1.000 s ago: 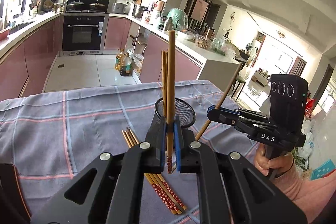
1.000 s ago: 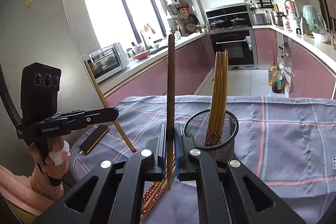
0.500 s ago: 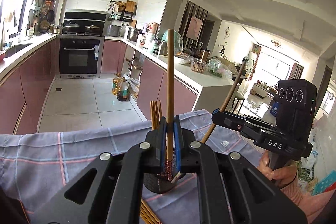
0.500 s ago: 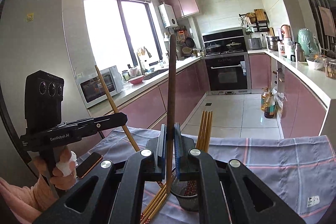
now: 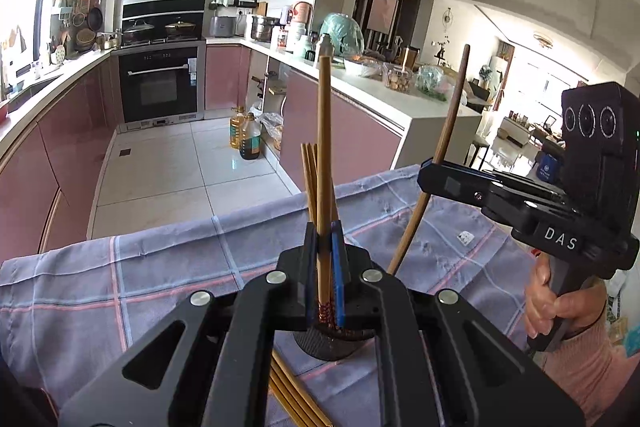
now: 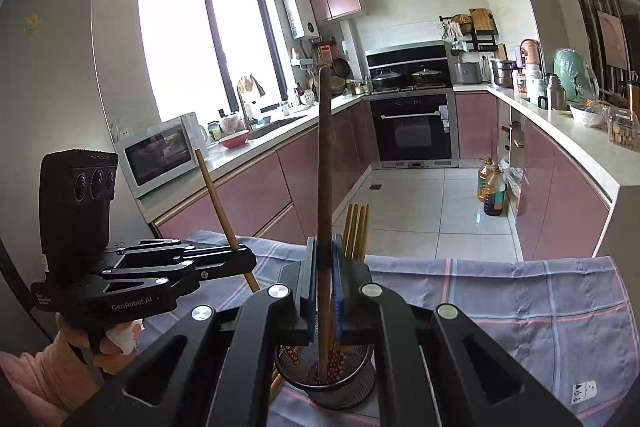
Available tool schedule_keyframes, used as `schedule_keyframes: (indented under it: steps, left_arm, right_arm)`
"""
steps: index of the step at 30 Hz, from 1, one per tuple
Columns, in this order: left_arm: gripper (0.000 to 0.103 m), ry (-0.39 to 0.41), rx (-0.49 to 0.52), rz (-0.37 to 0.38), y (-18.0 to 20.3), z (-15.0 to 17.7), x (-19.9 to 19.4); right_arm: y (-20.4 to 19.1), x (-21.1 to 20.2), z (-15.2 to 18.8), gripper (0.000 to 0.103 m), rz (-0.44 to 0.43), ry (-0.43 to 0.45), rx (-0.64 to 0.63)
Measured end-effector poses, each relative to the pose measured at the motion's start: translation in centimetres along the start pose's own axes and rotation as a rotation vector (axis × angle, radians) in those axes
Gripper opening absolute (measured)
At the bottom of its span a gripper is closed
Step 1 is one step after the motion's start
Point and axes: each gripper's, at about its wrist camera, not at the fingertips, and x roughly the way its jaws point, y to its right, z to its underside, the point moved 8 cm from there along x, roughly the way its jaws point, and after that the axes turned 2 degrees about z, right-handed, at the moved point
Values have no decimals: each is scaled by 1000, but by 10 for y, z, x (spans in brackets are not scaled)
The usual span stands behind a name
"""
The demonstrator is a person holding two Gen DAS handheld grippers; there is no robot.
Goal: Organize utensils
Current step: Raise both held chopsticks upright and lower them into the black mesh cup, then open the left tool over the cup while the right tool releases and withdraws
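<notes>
Right wrist: dark chopstick point(image 6: 324, 187) (clamped upright) above mesh holder's rim point(image 6: 362, 379).

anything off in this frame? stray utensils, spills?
A few chopsticks lie loose on the cloth beside the mesh holder, not yet in it with the others. Each claw, left and right, is shut on one chopstick. No spills or damage visible.
</notes>
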Motion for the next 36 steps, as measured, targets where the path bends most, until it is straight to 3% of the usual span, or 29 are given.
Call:
schedule_keyframes:
  steps: [9, 21, 30, 34, 36]
  left_arm:
    - [8, -136, 7, 13, -11, 27, 37]
    - [8, -167, -41, 3, -28, 26, 65]
    - [9, -127, -70, -17, -36, 32, 53]
    - [20, -67, -81, -31, -40, 34, 30]
    - [24, -39, -98, -28, -45, 37, 17]
  right_arm:
    - [10, 42, 35, 6, 15, -185, 26]
    - [18, 66, 45, 9, 35, -217, 72]
    - [16, 63, 51, 13, 29, -207, 94]
    - [7, 49, 49, 25, 2, -178, 83]
    - [-2, 40, 49, 26, -15, -161, 64]
